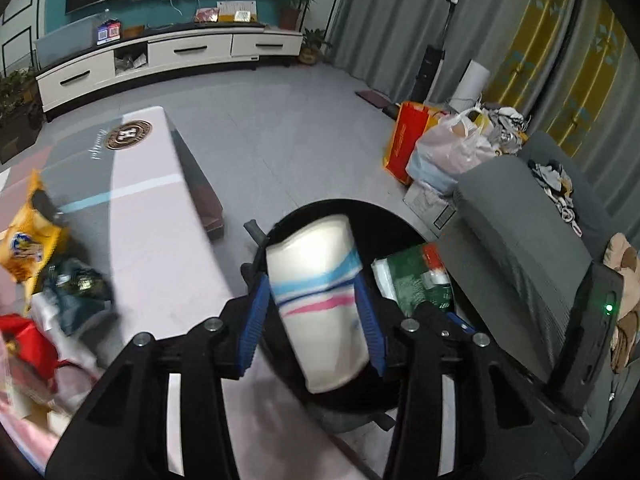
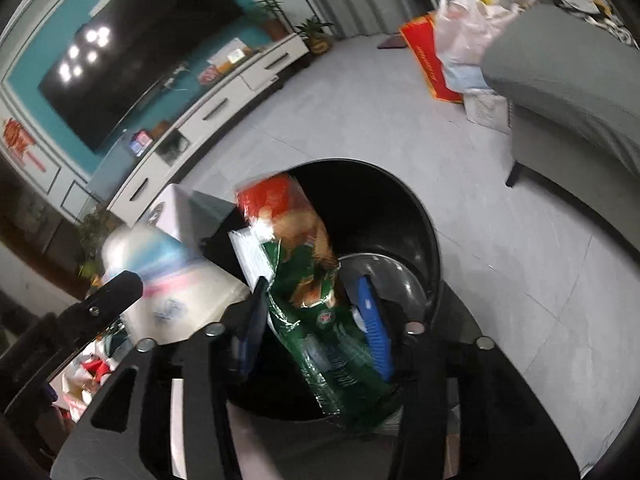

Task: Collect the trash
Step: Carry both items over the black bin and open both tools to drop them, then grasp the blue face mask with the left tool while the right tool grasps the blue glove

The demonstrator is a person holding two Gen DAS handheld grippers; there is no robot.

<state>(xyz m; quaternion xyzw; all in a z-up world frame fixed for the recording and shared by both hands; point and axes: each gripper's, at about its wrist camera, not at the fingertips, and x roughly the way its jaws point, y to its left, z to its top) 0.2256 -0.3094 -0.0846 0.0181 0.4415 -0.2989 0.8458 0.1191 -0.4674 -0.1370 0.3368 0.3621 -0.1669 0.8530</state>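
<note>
My left gripper is shut on a white paper cup with blue and pink stripes, held over the black round trash bin. My right gripper is shut on a green and red snack bag, held over the same bin. The snack bag also shows in the left wrist view, to the right of the cup. The cup shows blurred at the left of the right wrist view.
A pale pink coffee table lies to the left with a yellow bag, a dark wrapper and red packaging. A grey sofa stands right. Bags sit on the floor beyond it.
</note>
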